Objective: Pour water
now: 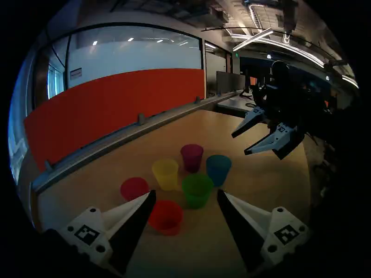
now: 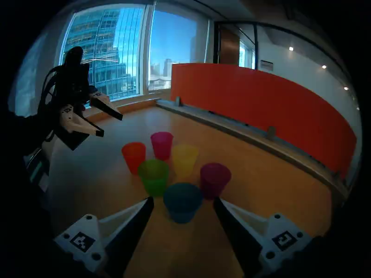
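Left gripper view: low in the frame, the left claw (image 1: 184,192) hangs open and empty, a red cup (image 1: 165,215) just ahead, nearest of six coloured cups (image 1: 197,189) huddled mid-frame on the table (image 1: 259,194). Farther right, the right claw (image 1: 239,144) gapes too. Best approach, likely: grip one outer cup squarely and level, clear of its neighbours.

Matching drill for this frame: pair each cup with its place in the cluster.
1 blue plastic cup
2 orange-red plastic cup
3 green plastic cup
4 yellow plastic cup

A between the orange-red and blue cups
B nearest the open jaws of the left gripper
C nearest the open jaws of the right gripper
D beside green, toward the orange partition

Pairs: 1-C, 2-B, 3-A, 4-D
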Demonstrator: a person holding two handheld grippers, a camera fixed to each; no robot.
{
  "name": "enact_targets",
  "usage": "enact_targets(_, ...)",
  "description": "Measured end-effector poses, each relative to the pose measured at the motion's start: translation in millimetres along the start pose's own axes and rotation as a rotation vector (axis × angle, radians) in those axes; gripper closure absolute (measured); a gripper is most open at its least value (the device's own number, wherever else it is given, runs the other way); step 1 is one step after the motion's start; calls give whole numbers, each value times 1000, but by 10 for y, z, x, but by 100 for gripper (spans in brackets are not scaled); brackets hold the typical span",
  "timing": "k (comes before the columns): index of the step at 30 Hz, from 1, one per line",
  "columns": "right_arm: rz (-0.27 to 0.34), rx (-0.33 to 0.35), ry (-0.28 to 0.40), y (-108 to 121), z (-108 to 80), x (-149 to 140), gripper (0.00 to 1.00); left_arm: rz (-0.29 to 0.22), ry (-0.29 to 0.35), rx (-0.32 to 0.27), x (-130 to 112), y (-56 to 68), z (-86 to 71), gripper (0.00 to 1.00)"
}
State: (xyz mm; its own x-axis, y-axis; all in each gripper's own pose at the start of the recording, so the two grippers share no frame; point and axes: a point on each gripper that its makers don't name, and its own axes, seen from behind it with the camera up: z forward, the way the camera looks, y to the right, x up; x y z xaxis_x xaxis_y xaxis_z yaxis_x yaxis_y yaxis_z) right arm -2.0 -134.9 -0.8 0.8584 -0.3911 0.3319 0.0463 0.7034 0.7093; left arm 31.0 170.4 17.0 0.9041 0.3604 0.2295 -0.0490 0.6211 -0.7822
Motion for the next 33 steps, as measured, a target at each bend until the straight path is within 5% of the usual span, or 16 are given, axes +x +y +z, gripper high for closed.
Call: enact_targets(33, -17, 21, -89, -40, 591, -419, 0, -16, -26, -19, -172, -3, 179, 2)
